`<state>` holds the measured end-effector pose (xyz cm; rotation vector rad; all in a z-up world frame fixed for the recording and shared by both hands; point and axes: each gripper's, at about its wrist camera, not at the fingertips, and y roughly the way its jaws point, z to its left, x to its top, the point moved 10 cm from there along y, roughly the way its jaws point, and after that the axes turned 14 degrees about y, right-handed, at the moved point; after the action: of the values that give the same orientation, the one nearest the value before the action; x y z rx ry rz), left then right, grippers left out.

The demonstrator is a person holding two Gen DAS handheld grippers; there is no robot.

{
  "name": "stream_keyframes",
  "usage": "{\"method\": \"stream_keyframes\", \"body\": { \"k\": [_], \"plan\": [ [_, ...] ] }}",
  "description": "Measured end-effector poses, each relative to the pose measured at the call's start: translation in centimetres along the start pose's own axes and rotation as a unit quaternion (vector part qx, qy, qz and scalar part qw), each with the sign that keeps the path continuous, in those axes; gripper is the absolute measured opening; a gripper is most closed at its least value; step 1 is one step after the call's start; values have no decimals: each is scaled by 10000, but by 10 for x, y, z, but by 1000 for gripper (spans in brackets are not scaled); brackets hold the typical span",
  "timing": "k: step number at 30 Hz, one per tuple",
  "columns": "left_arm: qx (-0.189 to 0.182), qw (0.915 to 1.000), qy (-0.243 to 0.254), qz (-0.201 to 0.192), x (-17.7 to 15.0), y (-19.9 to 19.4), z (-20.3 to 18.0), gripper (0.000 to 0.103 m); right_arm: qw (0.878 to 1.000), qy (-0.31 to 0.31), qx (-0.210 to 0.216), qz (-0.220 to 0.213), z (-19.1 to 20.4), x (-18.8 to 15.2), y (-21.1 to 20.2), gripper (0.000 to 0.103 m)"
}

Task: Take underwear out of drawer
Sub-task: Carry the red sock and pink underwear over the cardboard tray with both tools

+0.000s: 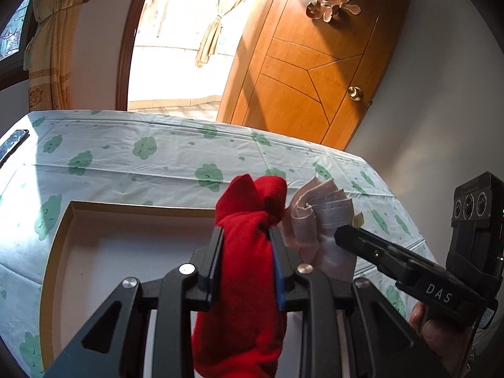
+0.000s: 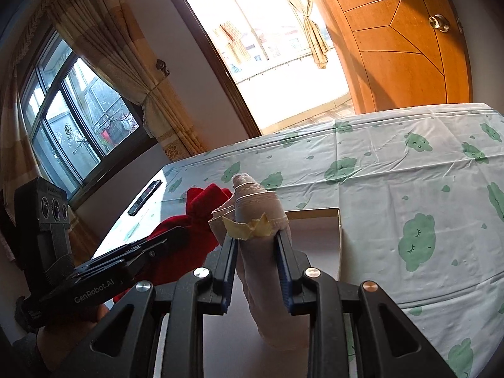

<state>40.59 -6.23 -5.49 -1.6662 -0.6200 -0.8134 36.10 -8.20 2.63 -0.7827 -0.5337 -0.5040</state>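
My left gripper (image 1: 245, 236) is shut on a bunched red underwear (image 1: 249, 220), which hangs down between its fingers above the open white drawer box (image 1: 60, 245). Just to its right, my right gripper (image 2: 256, 236) is shut on a pale pink underwear (image 2: 255, 204) with a lace edge and a small yellow bow. In the left wrist view the pink underwear (image 1: 318, 217) and the right gripper (image 1: 343, 236) show beside the red one. In the right wrist view the red underwear (image 2: 201, 208) and the left gripper (image 2: 176, 236) sit at the left. Both garments are lifted clear of the drawer floor (image 2: 315, 236).
The drawer box rests on a table with a white cloth printed with green clouds (image 1: 176, 157). A dark phone (image 2: 145, 197) lies near the table's left edge. Behind stand an open wooden door (image 1: 315, 63), a bright doorway, curtains (image 2: 126, 56) and a window (image 2: 72, 119).
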Motion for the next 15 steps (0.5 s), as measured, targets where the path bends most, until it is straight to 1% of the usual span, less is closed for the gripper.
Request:
{"method": "stream_keyframes", "body": {
  "k": [5,8,10,12,14,15],
  "plan": [
    [-82,9996,-199,196,-5,18,1,25,9998,-36,-204,19,-6,1,6,27],
    [-121,9994,-191,274,-6,25,-4,26,9994,-64,-330,75,-11,1,12,27],
    [-130,9991,-238,313,-7,30,-6,28,9989,-86,-453,7,-17,4,13,27],
    [-240,9985,-274,418,-10,36,-11,30,9988,-69,-486,-61,-20,6,12,27],
    [-239,9985,-264,421,-12,37,-14,35,9984,-112,-534,-175,-22,8,8,32],
    [-223,9988,-227,377,-12,36,-15,36,9979,-149,-574,-267,-22,9,4,42]
  ]
}}
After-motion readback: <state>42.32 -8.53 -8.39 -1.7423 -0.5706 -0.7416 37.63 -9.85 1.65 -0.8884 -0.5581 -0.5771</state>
